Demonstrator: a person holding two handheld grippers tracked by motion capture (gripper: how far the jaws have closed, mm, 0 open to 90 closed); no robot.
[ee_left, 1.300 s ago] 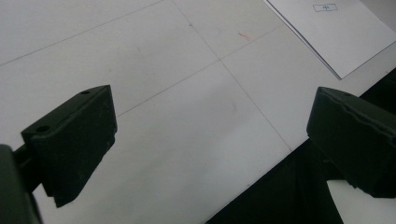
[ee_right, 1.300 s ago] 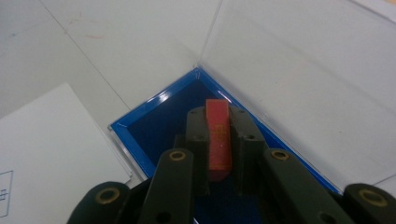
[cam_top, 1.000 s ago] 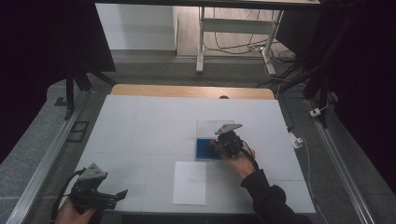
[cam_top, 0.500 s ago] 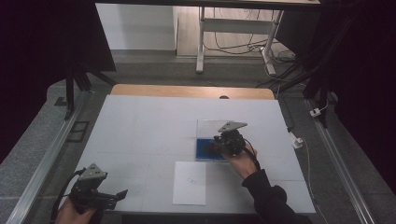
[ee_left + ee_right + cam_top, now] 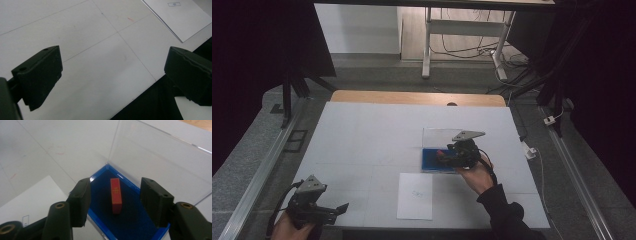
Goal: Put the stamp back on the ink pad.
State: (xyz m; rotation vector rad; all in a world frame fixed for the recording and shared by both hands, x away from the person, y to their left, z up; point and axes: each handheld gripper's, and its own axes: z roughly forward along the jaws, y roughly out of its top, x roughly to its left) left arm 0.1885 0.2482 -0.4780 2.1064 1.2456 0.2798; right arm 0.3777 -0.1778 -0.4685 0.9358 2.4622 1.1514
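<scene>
A red block (image 5: 116, 195) lies flat on the dark blue lining of a shallow blue box (image 5: 140, 227), whose clear lid (image 5: 162, 157) stands raised behind it. My right gripper (image 5: 115, 182) hovers just above the block. Its jaws have just been opening and now stand apart on either side of the block without touching it. In the high view the right gripper (image 5: 447, 156) is over the blue box (image 5: 431, 164) at mid-right of the table. My left gripper (image 5: 339, 210) rests open near the table's front left corner, and the left gripper view (image 5: 113, 52) shows bare tabletop between its jaws.
A white sheet of paper (image 5: 415, 196) with a small printed mark lies in front of the box, near the front edge. The white table (image 5: 372, 130) has a wooden strip along its far edge. Grey floor and metal rails flank both sides.
The right gripper has shifted slightly over the blue box and its jaws look wider apart. The left gripper has kept still.
</scene>
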